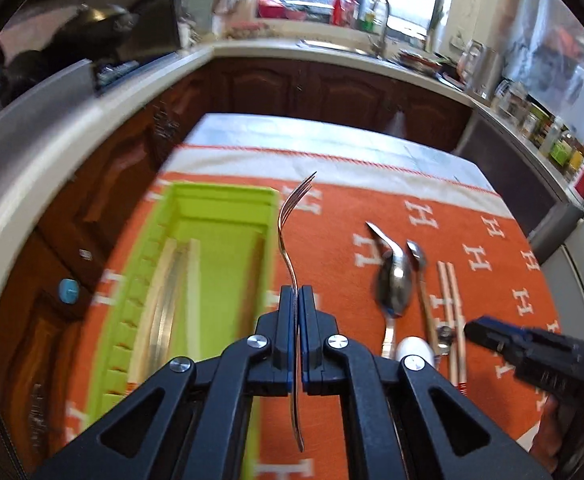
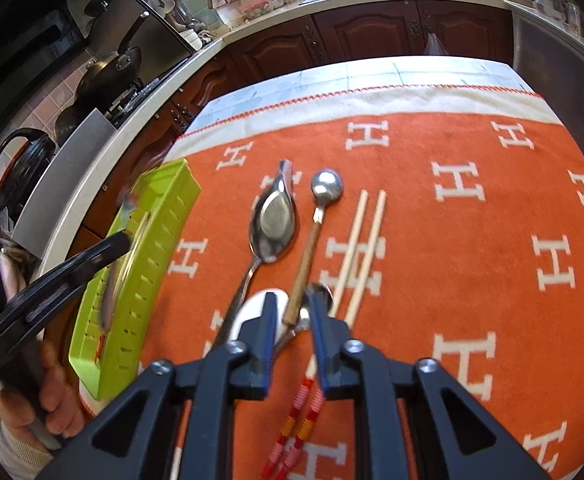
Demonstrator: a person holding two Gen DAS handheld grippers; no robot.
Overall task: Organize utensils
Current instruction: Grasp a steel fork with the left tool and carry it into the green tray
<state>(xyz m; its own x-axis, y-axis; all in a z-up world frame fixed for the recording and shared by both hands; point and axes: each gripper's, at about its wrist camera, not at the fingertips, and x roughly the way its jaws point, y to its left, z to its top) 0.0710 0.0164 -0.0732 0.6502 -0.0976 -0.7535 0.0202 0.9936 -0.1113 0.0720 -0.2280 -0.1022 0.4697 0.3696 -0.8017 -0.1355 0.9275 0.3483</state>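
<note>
On the tabletop lies an orange woven cloth (image 2: 431,240) patterned with white letter H's, its far edge cream with red stitching. Left hand-held gripper (image 1: 296,294): black frame, blue pads, jaws pressed together on the shaft of one slim metal fork (image 1: 288,236), which is held clear of the cloth with its curved tines pointing away, just beside the tray's right wall. Right hand-held gripper (image 2: 292,304): jaws partly apart, straddling the lower end of the wooden-handled spoon; the pads are not seen pressing on it. One lime-green plastic tray (image 1: 220,204), long and rectangular with a slotted side wall, sits at the cloth's left edge; light-coloured sticks and a metal piece lie inside, too blurred to count. Loose on the cloth, counted: one large polished metal spoon (image 2: 274,220); one small round-bowled spoon with a wooden handle (image 2: 325,188); two pale chopsticks (image 2: 365,236) with red-and-yellow banded ends; one white rounded item (image 2: 252,308), partly hidden.
</note>
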